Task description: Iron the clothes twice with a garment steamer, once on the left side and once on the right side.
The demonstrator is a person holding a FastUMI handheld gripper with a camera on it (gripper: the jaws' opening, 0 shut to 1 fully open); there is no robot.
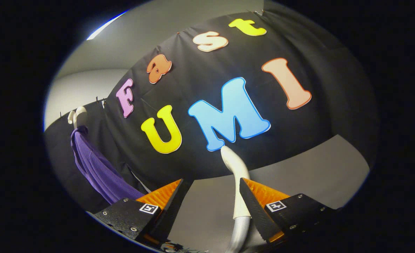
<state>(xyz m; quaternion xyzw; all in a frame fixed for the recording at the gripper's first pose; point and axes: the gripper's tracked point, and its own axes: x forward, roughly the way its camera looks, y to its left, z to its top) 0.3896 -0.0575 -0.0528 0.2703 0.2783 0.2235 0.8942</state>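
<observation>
A white garment steamer (236, 175) with a curved head and a grey lower part rises between my fingers, close against the inner face of the right finger (251, 203). A wide gap separates it from the left finger (170, 200). My gripper (211, 180) is open, with nothing pressed between both fingers. A purple garment (96, 168) hangs from a white hanger (77, 117) beyond and to the left of the left finger, in front of the black cloth wall.
A grey surface (298, 172) spreads beyond the fingers up to the black cloth wall (298, 52). Above the hanger a pale wall meets the ceiling, where a bright light strip (103, 28) shows.
</observation>
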